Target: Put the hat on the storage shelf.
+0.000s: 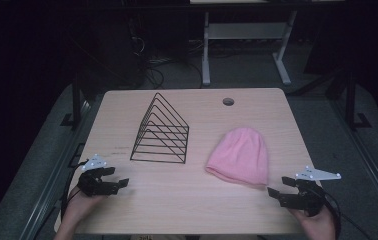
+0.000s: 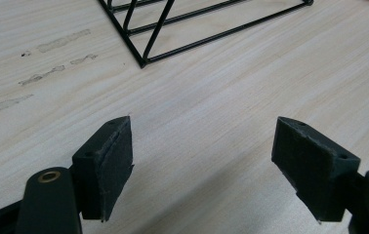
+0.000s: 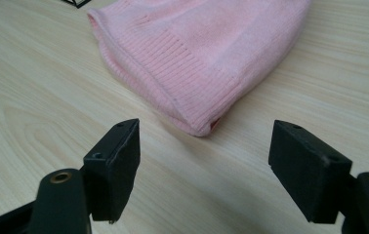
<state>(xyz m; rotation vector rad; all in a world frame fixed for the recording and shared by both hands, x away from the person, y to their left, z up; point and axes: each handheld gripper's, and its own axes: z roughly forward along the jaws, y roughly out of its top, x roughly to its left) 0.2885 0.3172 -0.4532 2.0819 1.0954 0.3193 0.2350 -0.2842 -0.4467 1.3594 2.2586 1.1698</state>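
Dark floor and a tangle of cables lie beyond the far edge of my table (image 1: 127, 210), along with the pale legs of another desk (image 1: 206, 55). Pale wood grain runs across the tabletop, which has rounded corners, a small round hole (image 1: 228, 102) near the back edge and a few grey scuff marks (image 2: 51, 44) on my left side. On it stands a black wire rack (image 1: 161, 131), thin rods bent into a row of triangles, left of centre. To its right the pink hat (image 1: 239, 156) lies flat, soft knit with a ribbed band along its opening, which faces me. My left claw (image 1: 119, 181) hovers near the front left corner, its black padded jaws spread wide over bare wood, the rack's near corner ahead of it. My right claw (image 1: 279, 186) sits near the front right corner, jaws spread wide too and holding nothing, with the hat's ribbed edge just ahead of them, not touching
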